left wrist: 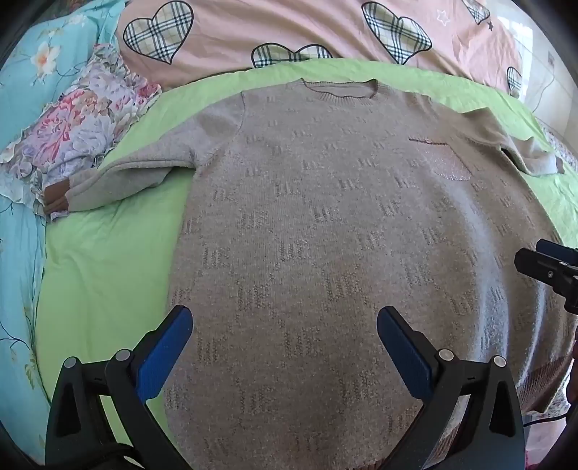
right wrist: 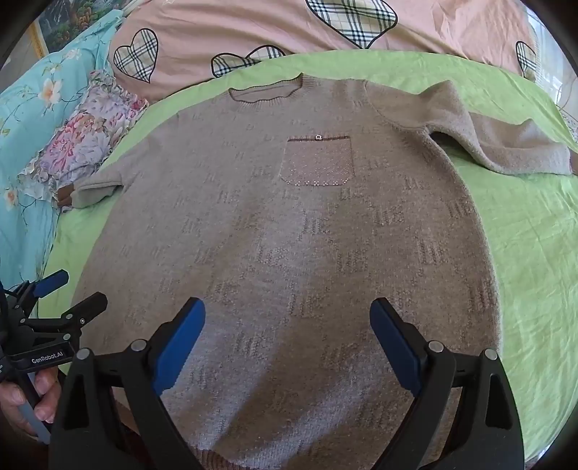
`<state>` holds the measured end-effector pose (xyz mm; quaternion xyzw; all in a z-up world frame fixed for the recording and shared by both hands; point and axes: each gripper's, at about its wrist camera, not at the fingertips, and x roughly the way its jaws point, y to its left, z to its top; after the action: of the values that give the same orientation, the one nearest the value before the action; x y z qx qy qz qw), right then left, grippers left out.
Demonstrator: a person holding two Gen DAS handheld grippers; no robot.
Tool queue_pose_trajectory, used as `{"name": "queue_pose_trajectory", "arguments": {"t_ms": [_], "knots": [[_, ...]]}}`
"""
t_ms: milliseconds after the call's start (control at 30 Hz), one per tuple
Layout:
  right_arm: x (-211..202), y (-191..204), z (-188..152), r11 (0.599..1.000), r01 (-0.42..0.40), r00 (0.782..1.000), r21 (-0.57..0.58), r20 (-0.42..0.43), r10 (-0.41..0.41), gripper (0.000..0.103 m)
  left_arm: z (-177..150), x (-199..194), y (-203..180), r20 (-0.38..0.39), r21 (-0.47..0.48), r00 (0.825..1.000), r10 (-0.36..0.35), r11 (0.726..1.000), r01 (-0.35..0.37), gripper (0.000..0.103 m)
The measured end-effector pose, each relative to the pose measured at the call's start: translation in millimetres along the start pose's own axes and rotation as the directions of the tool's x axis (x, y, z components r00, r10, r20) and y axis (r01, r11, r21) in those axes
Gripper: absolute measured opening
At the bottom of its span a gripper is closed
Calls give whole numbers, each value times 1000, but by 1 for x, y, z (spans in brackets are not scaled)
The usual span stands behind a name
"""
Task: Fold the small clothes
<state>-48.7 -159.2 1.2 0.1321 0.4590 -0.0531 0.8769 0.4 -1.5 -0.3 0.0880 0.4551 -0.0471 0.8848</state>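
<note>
1. Sweater (left wrist: 325, 224): beige knit, lies flat, front up, on green sheet (left wrist: 108, 260). Collar at 12 o'clock, hem at 6 o'clock nearest both cams.
2. Chest pocket (right wrist: 317, 161): w/ small button on top band, just below collar.
3. Sleeves: one at 9 o'clock, brown cuff (left wrist: 56, 197) touching floral cloth (left wrist: 79, 126); other at 2 o'clock in right wrist view, bent over sheet.
4. Left gripper (left wrist: 285, 347): fingers wide apart, nothing between pads, above lower sweater body.
5. Right gripper (right wrist: 287, 341): fingers wide apart, holding nothing, above hem area.
6. Pink heart-print bedding (right wrist: 253, 32): at 12 o'clock, beyond sheet.
</note>
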Motion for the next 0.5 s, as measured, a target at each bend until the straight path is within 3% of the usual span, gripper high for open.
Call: {"name": "queue_pose_trajectory", "arguments": {"t_ms": [500], "knots": [[2, -1, 2, 1000, 2, 1000, -5, 11, -2, 93, 1, -4, 8, 12, -8, 1000, -12, 1000, 12, 102]]}}
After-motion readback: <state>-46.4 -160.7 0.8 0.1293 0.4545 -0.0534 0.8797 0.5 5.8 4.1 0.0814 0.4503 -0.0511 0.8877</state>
